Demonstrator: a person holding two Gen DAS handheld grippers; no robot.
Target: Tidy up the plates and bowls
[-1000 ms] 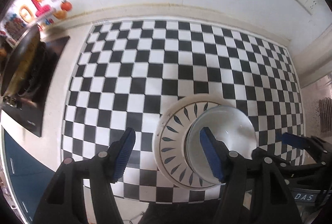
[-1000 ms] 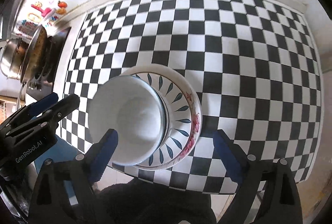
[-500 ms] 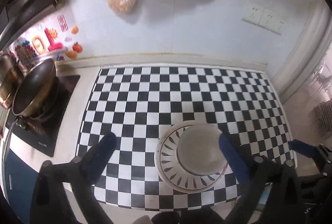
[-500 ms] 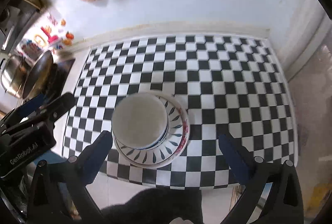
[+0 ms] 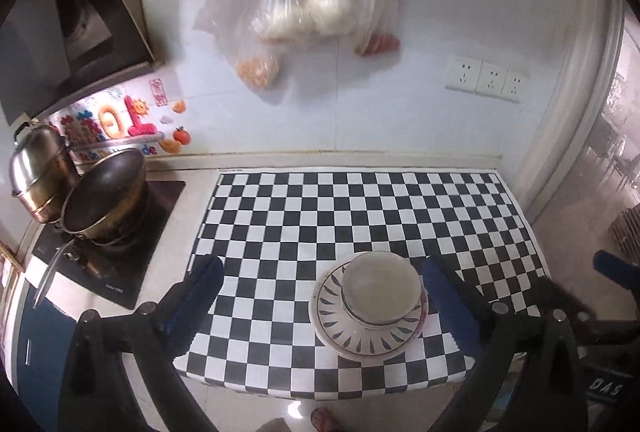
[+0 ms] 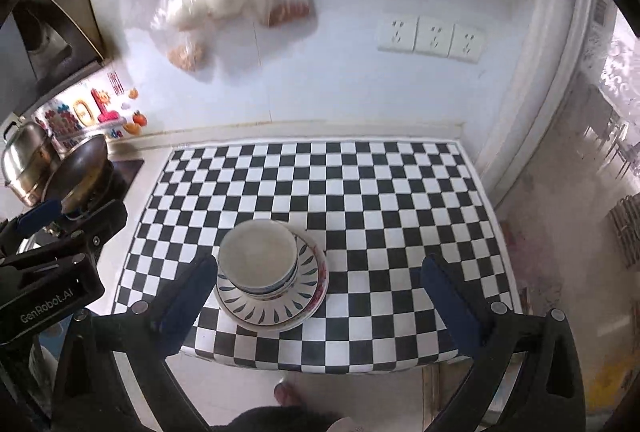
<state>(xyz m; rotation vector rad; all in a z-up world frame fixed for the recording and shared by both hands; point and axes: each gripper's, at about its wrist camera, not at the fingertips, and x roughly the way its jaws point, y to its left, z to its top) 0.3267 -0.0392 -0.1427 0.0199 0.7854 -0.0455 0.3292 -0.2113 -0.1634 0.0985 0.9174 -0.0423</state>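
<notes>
left gripper [image 5: 320, 296]: jaws wide, holding nothing, above mat | right gripper [image 6: 320, 288]: jaws wide, holding nothing | white bowl [image 6: 258, 256]: stacked on leaf-patterned plate [image 6: 280, 308] | stack: near front edge of checkered mat [image 6: 360, 192]

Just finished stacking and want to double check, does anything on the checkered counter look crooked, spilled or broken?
Only a small thing: the white bowl sits off-centre on the leaf-patterned plate, shifted toward the stove side, so more rim shows on the other side. It looks upright, with no spills or chips visible. Both tongs, left and right, are open and empty.
</notes>
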